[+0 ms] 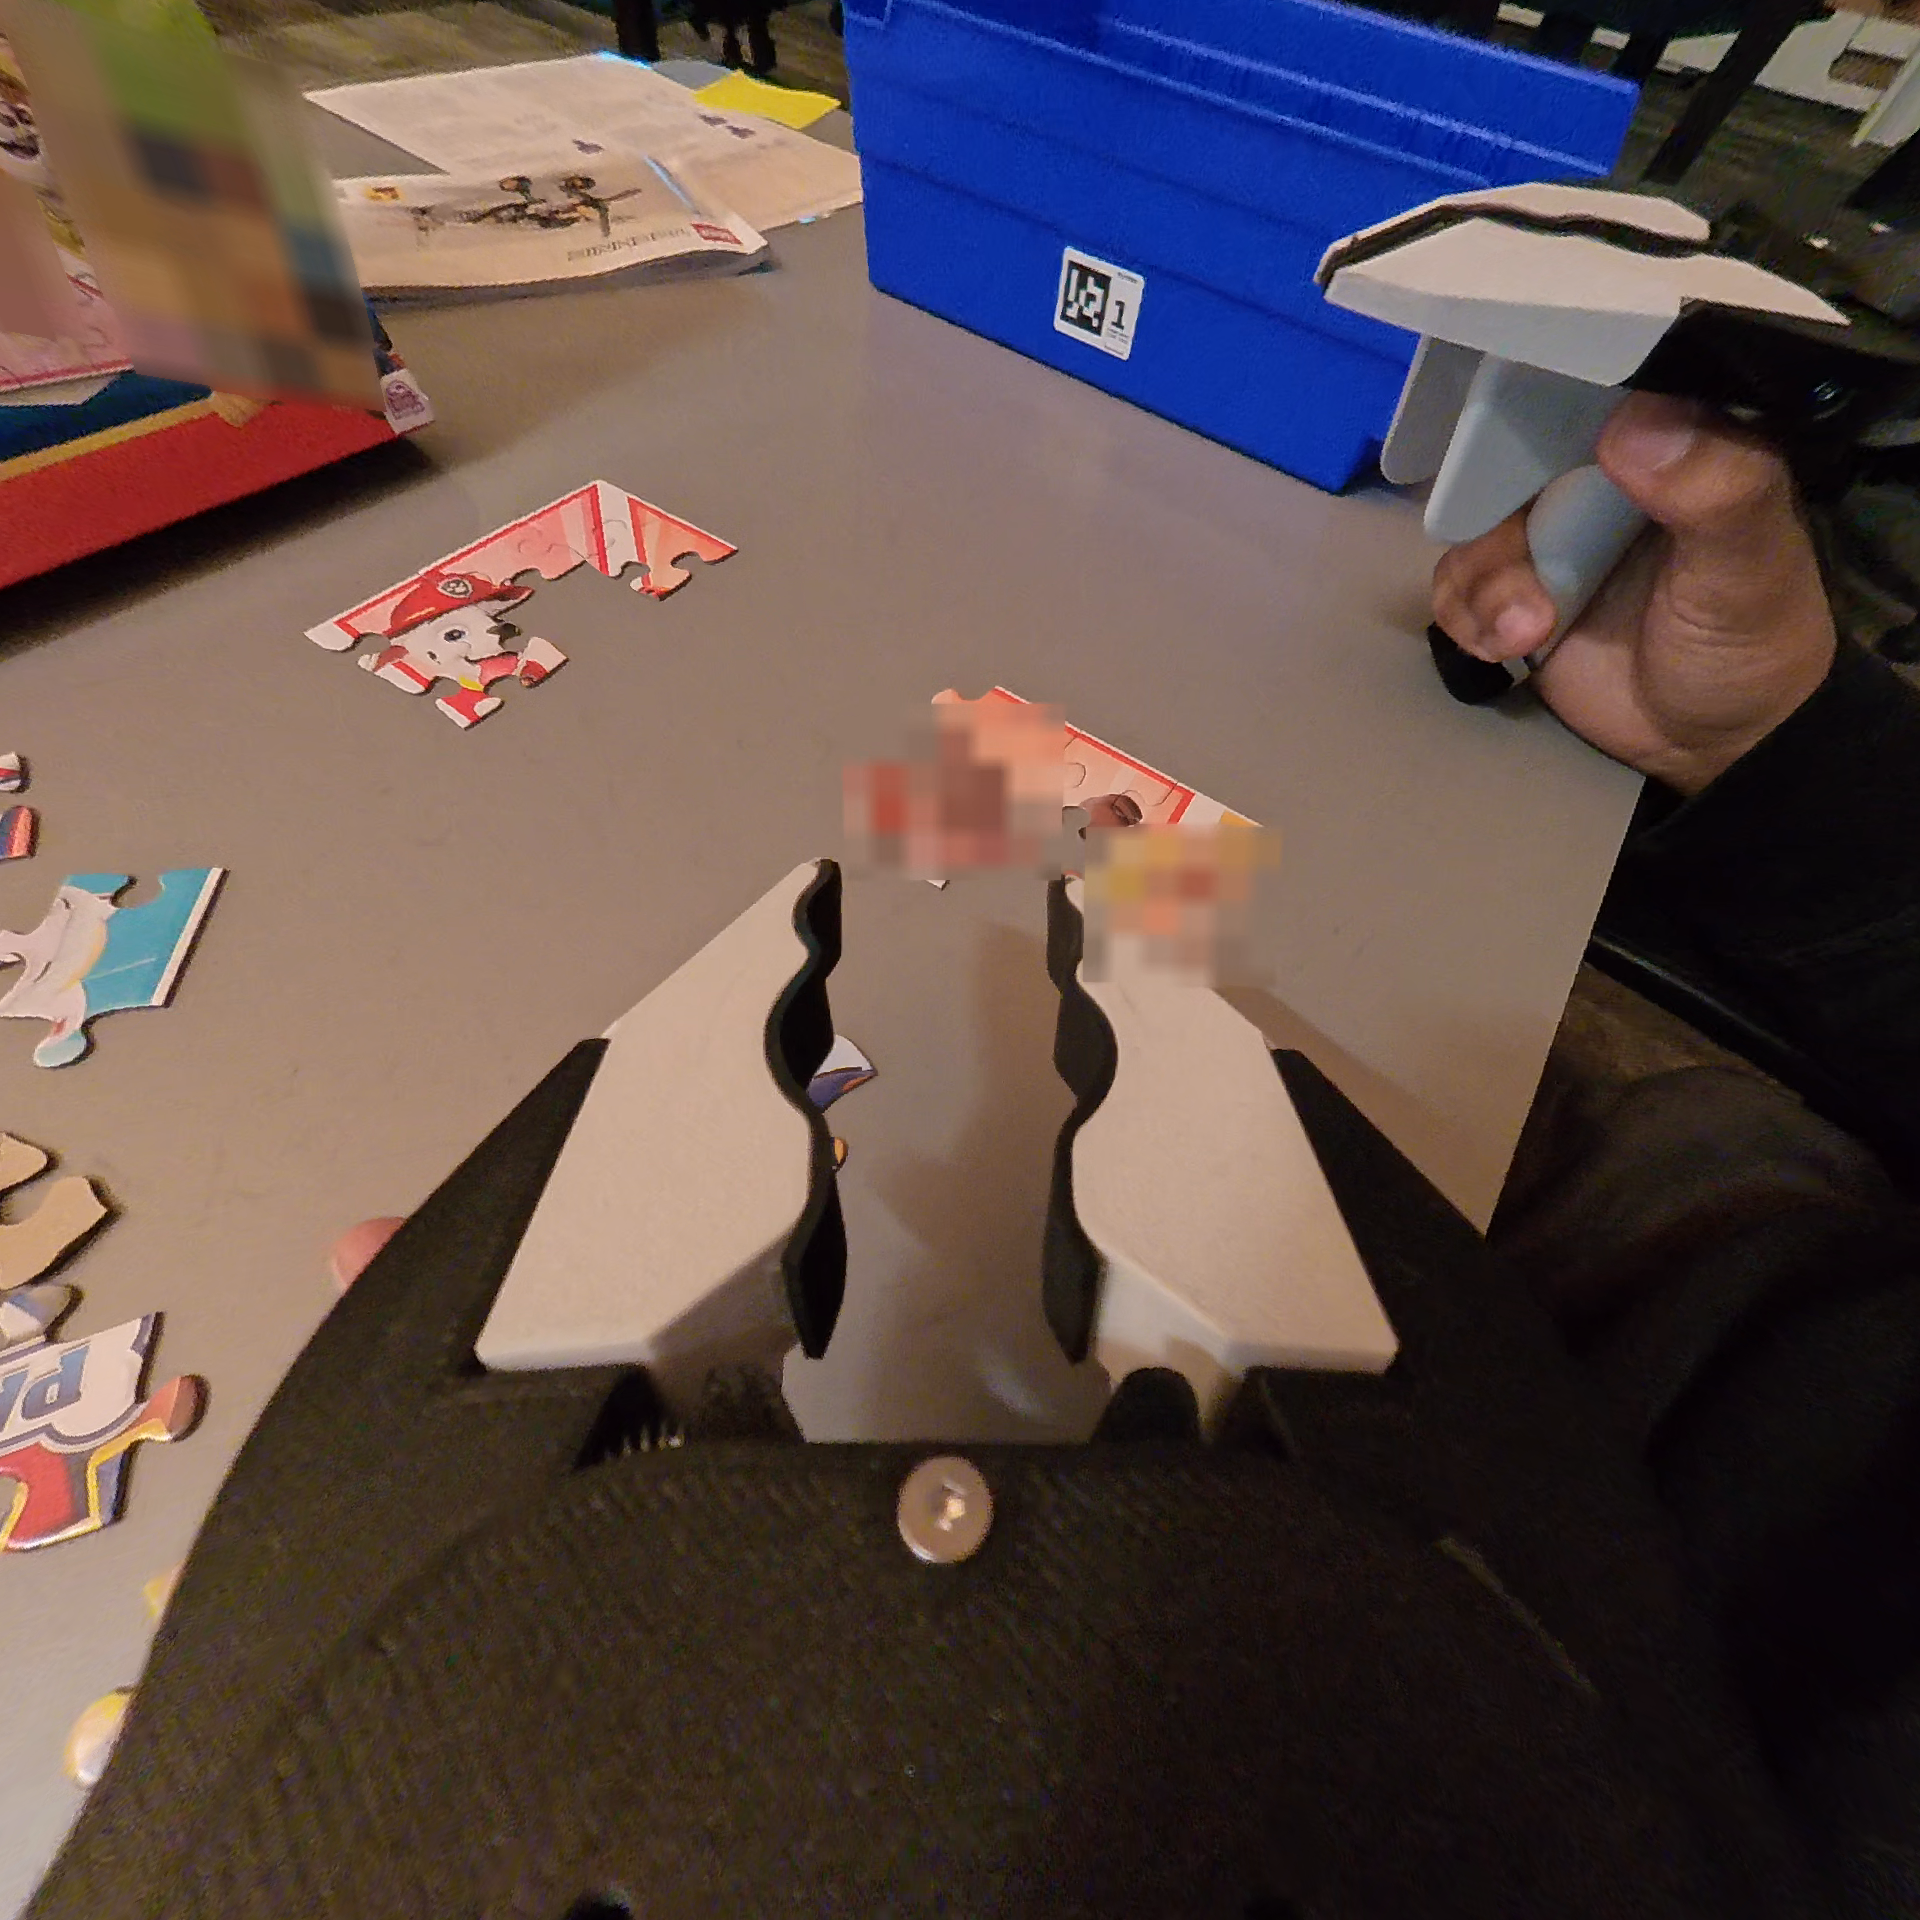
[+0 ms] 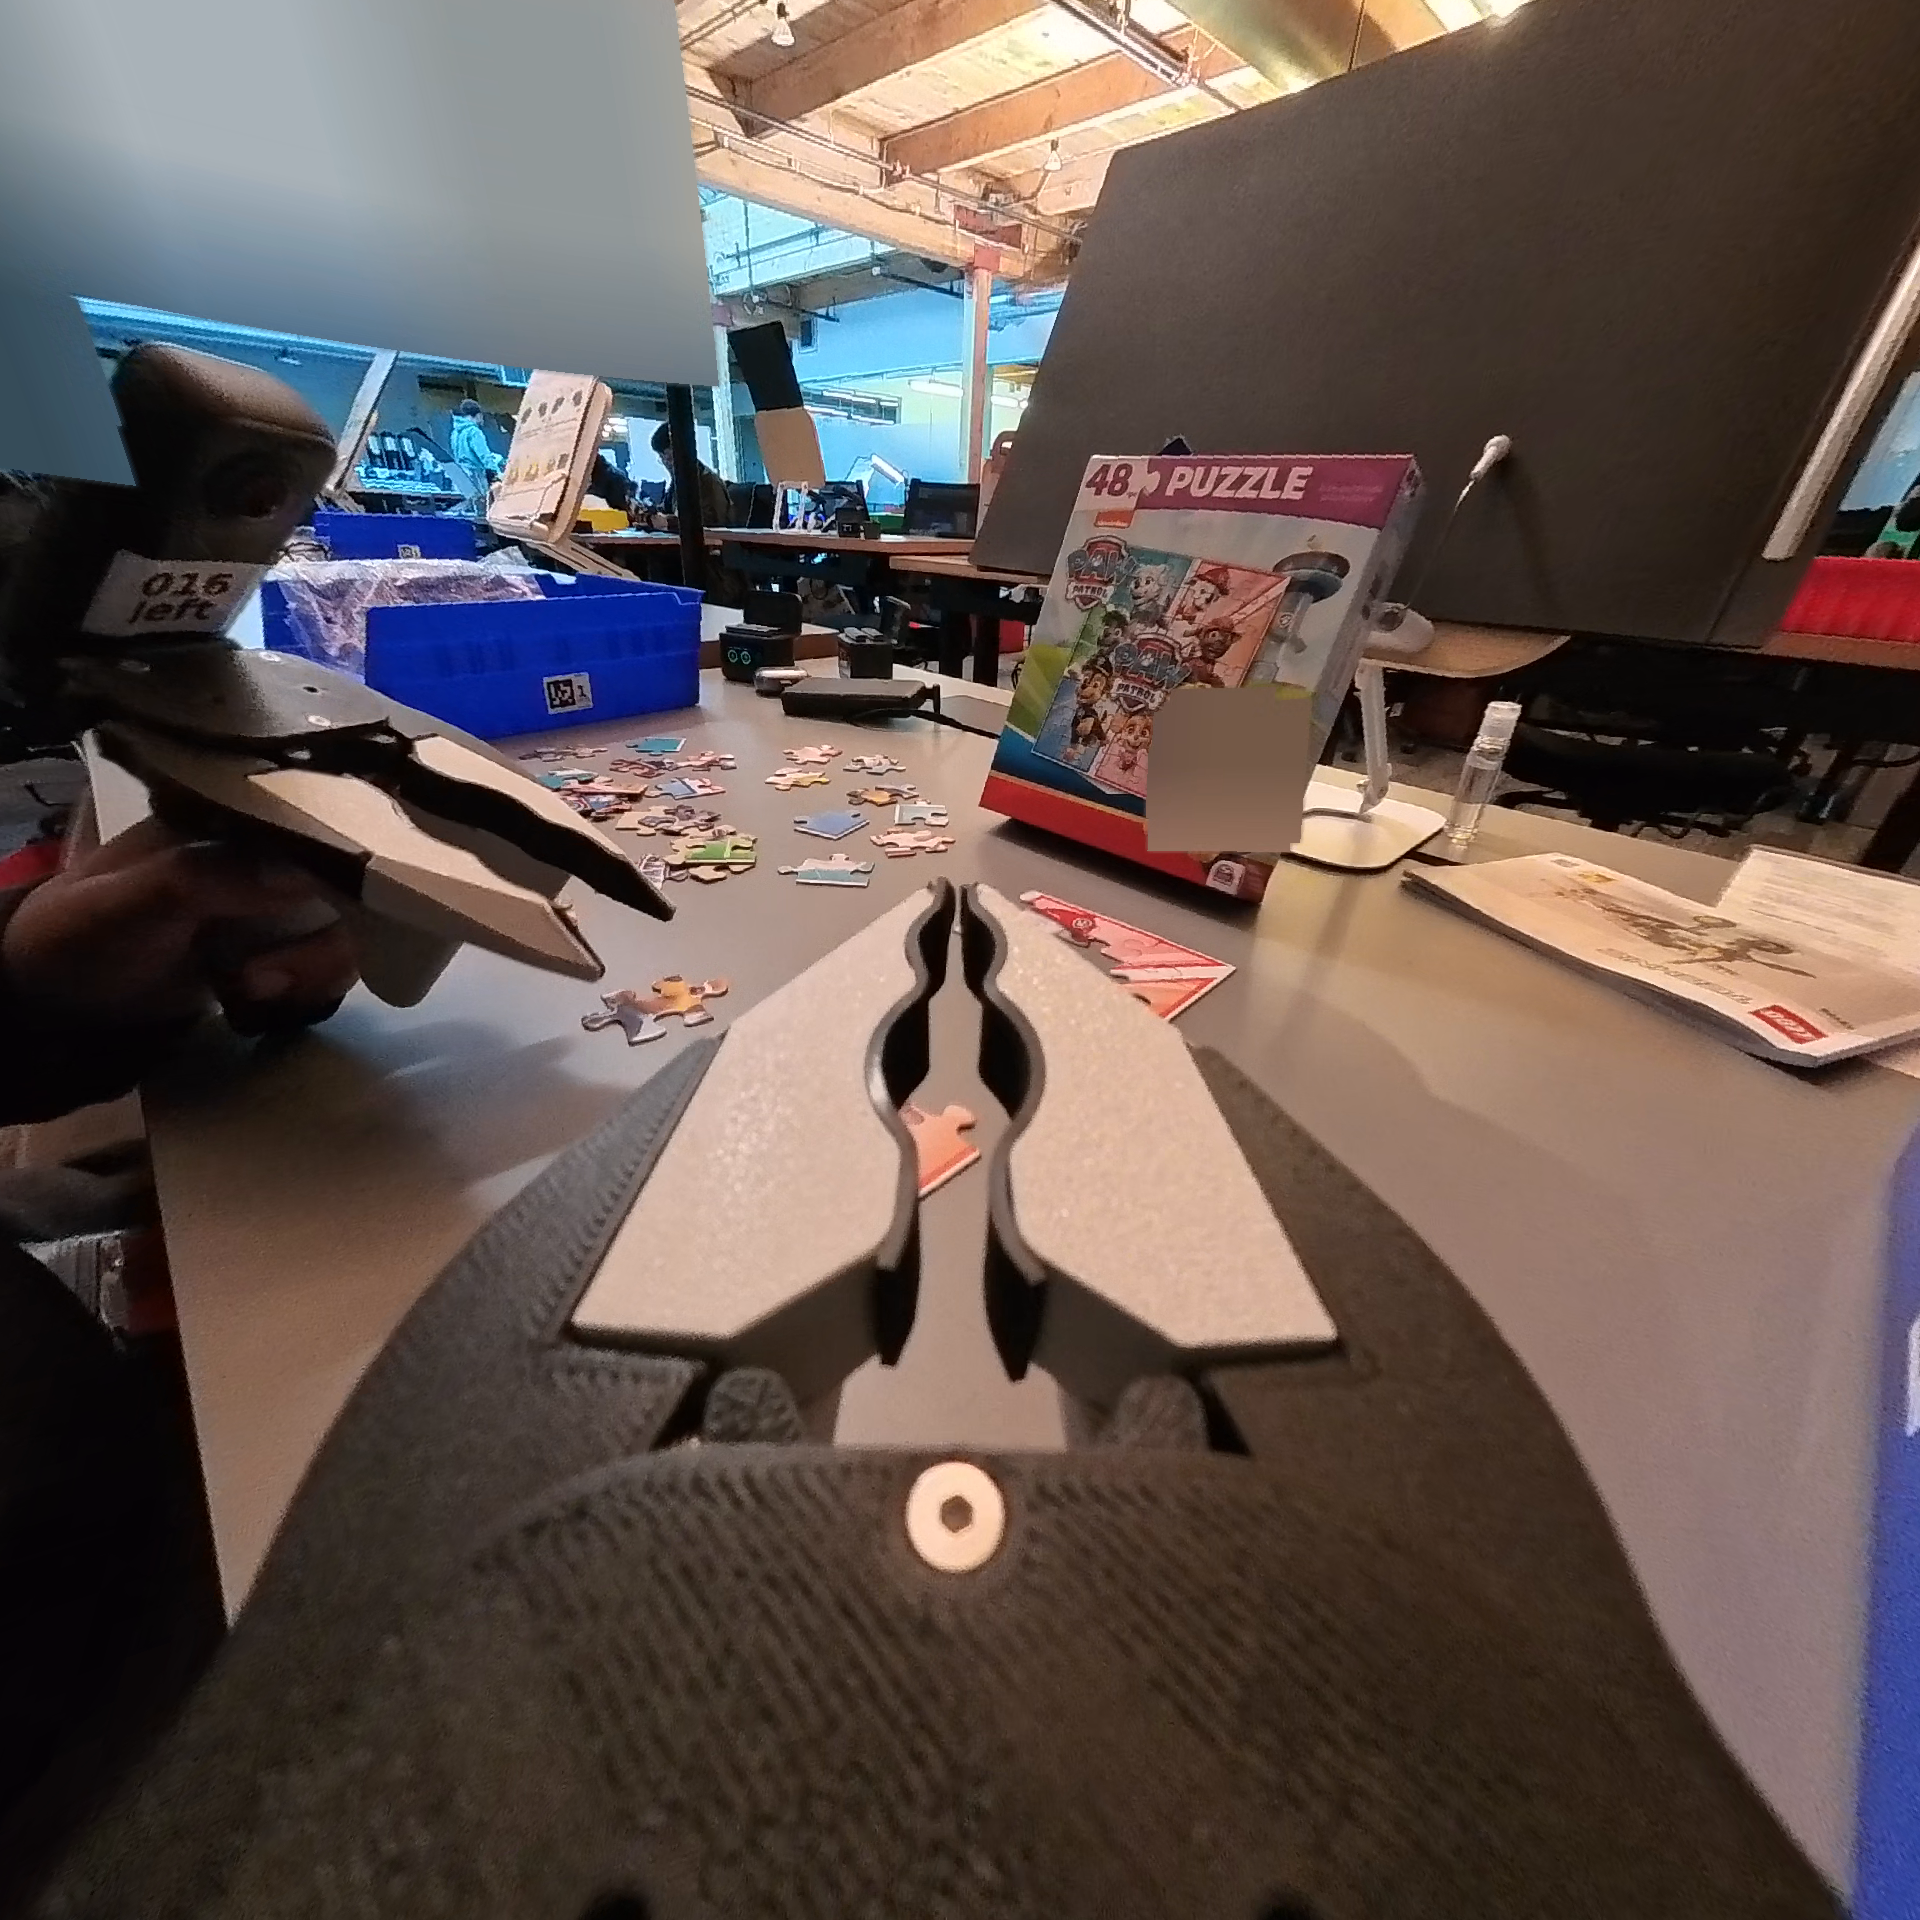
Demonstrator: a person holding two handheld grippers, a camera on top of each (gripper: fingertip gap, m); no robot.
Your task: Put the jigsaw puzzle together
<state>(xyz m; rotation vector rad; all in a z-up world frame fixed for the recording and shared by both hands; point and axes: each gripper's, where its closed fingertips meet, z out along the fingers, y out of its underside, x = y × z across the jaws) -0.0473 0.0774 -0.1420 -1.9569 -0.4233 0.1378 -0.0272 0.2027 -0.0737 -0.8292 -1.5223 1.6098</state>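
Your left gripper (image 1: 940,883) hangs over the grey table (image 1: 727,436) with its jaws moderately apart and nothing between the pads. A single puzzle piece (image 2: 655,1003) lies flat on the table beneath it, partly hidden by the left finger in the left wrist view. A joined block of red-bordered pieces (image 1: 1132,790) lies just beyond the fingertips. Your right gripper (image 2: 958,896) is held off the table with its jaws closed tip to tip and nothing visible between them. Risks noted: the piece under your left gripper is thin and flat, so pads coming down on the table may slide over it or push it away. A low forward sweep could catch the joined block and pull its seams apart. The other joined section (image 1: 520,603) and the loose pieces (image 2: 727,800) are well apart. The puzzle box (image 2: 1195,665) stands upright behind them and could tip if bumped.
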